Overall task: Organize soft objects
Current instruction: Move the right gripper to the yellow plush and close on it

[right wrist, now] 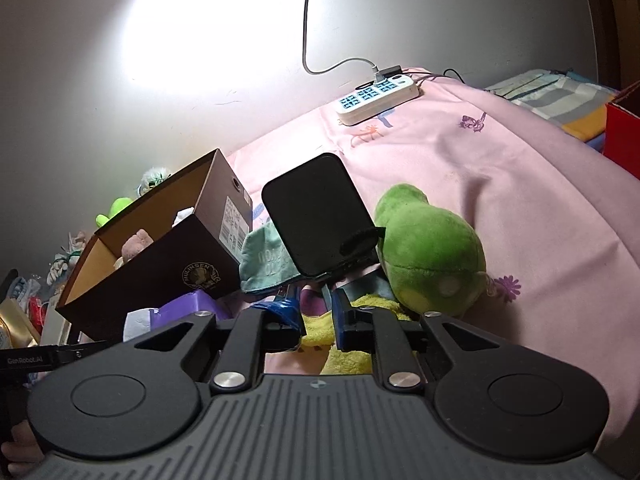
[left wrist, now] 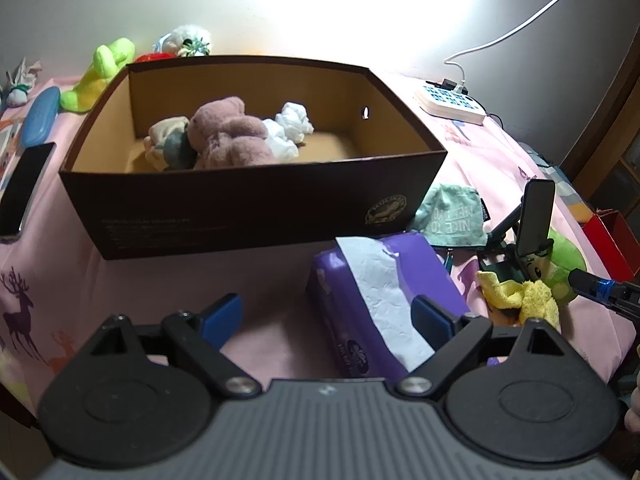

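Note:
A dark brown cardboard box (left wrist: 256, 216) (right wrist: 168, 272) stands on the pink bed sheet and holds a pink plush bear (left wrist: 232, 136), a cream and grey sock bundle (left wrist: 168, 144) and white crumpled cloth (left wrist: 294, 120). My left gripper (left wrist: 326, 320) is open and empty, low over the sheet in front of the box. My right gripper (right wrist: 316, 320) is nearly shut on a yellow cloth (right wrist: 320, 332) (left wrist: 528, 296) that lies beside a green plush toy (right wrist: 432, 252) (left wrist: 564, 268). A teal cloth pouch (left wrist: 452, 216) (right wrist: 268, 260) lies by the box corner.
A purple tissue pack (left wrist: 380, 304) lies under my left gripper's right finger. A black phone on a stand (right wrist: 320, 216) (left wrist: 536, 216) leans by the green toy. A power strip (left wrist: 450, 104) (right wrist: 380, 98), a lime plush (left wrist: 100, 76), a blue case (left wrist: 38, 116) and another phone (left wrist: 24, 192) surround the box.

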Motion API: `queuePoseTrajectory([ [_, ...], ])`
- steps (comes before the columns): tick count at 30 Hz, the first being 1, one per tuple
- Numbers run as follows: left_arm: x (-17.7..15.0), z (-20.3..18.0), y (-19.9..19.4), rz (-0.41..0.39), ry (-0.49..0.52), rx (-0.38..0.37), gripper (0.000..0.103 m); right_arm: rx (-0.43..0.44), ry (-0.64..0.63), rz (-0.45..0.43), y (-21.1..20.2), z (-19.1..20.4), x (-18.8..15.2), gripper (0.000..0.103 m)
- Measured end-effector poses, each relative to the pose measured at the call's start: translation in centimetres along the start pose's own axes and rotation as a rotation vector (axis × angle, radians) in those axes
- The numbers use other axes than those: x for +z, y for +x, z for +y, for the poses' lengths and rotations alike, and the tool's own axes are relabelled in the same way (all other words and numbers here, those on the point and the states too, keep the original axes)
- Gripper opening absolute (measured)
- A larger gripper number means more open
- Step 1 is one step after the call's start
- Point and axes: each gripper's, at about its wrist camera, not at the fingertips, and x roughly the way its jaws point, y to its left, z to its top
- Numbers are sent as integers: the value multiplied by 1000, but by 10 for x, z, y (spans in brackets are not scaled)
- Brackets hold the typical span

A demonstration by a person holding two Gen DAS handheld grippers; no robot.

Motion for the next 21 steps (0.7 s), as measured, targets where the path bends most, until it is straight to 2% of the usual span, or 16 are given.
queuePoseTrajectory([
  [2, -1, 2, -2, -4, -4, 4, 92, -50, -42, 34, 8, -3, -1, 6],
  [7, -2, 11, -4, -3, -32, 18, 92, -86, -78, 169, 31, -8, -8, 9],
  [12, -4, 14, -5, -4, -44, 26, 92, -113, -132, 150, 39, -3, -13, 15],
  [16, -5, 14, -5, 0, -46, 20, 92, -157, -277, 128, 51, 11, -17, 26],
  [17, -5, 12, -5, 1, -43, 18, 92, -161, -283, 133, 54, 12, -18, 32],
  [21, -6, 6, -7, -7, -25, 13, 92, -150, -177, 190, 68, -5, -16, 41],
])
